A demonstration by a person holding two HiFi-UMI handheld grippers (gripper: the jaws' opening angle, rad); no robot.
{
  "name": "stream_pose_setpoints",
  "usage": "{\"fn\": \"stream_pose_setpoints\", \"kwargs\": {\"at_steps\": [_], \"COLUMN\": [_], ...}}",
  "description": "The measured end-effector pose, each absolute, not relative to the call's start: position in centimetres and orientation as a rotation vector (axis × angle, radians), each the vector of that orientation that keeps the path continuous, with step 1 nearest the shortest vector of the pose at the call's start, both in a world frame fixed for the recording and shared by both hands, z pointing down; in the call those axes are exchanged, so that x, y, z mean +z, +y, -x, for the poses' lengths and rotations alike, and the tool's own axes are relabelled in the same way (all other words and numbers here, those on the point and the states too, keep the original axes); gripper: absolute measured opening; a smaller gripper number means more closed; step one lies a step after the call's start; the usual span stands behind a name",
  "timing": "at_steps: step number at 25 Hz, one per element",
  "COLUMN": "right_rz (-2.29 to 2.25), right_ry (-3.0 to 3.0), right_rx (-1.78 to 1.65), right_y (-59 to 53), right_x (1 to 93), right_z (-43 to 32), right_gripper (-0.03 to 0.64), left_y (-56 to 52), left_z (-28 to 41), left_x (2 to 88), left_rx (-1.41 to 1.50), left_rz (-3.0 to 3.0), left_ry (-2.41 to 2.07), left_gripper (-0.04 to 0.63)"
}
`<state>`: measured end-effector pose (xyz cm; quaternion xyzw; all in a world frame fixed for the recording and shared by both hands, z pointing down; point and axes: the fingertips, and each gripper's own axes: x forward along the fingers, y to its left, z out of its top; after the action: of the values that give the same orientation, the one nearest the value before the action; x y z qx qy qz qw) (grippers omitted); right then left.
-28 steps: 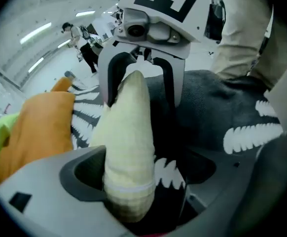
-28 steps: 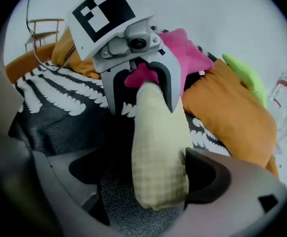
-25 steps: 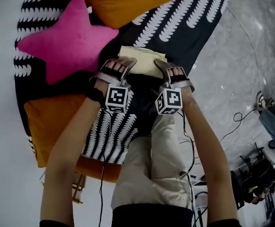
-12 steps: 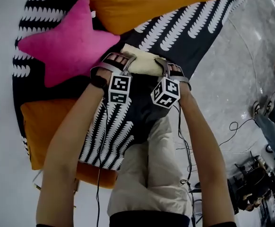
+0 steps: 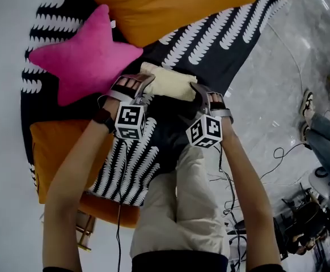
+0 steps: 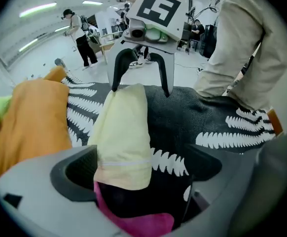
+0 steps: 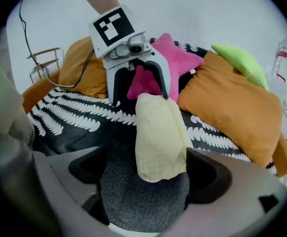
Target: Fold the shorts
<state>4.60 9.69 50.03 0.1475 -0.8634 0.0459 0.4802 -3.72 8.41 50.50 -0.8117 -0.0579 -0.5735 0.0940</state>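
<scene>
1. The left tool was released. Its jaws had just been opening and stood wide, with the end of the shorts between them but not pressed.
2. The right tool was released too. Its jaws had just been opening, and the other end of the shorts lay between them untouched.
3. The shorts lay as a narrow folded pale-yellow bundle on the black-and-white cover, just beside the pink star cushion.
4. The first danger, I think, was a jaw that catches the cloth when a tool leaves. This would drag the top layer and open the fold, most easily at the end nearest the star cushion.
5. The second danger was the soft cover. A push there could tip the loose bundle against the star cushion.
6. The folding looked nearly finished, so a slow, straight retreat was probably safest.
</scene>
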Motion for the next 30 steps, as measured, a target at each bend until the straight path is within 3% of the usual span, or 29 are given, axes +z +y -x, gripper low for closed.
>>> {"fn": "stream_pose_setpoints", "kwargs": {"at_steps": [8,14,20,25,30], "right_rz": [-0.505,-0.66,-0.674,-0.678,-0.554], "right_ry": [-2.096,-2.124,-2.133,-2.109,-2.052], "right_rx": [0.128,0.331,0.212,0.055,-0.052], "right_y": [10.9,19.7,26.7,29.0,27.7], "right_x": [45.8,32.7,18.6,18.2,28.8], "right_z": [-7.1,-9.2,-10.3,-9.3,-6.9], "right_gripper": [0.522,0.52,0.515,0.508,0.485], "left_y": [10.0,22.3,33.2,37.1,33.9], "left_z": [4.2,7.1,10.5,13.3,11.6], "left_x": [42.1,28.4,17.5,19.0,30.1], "left_rx": [-1.614,-1.431,-1.321,-1.455,-1.631], "left_rz": [2.732,3.022,2.95,2.799,2.662], "left_ry": [0.484,1.022,1.244,1.205,0.871], "left_gripper": [0.526,0.525,0.525,0.525,0.525]}}
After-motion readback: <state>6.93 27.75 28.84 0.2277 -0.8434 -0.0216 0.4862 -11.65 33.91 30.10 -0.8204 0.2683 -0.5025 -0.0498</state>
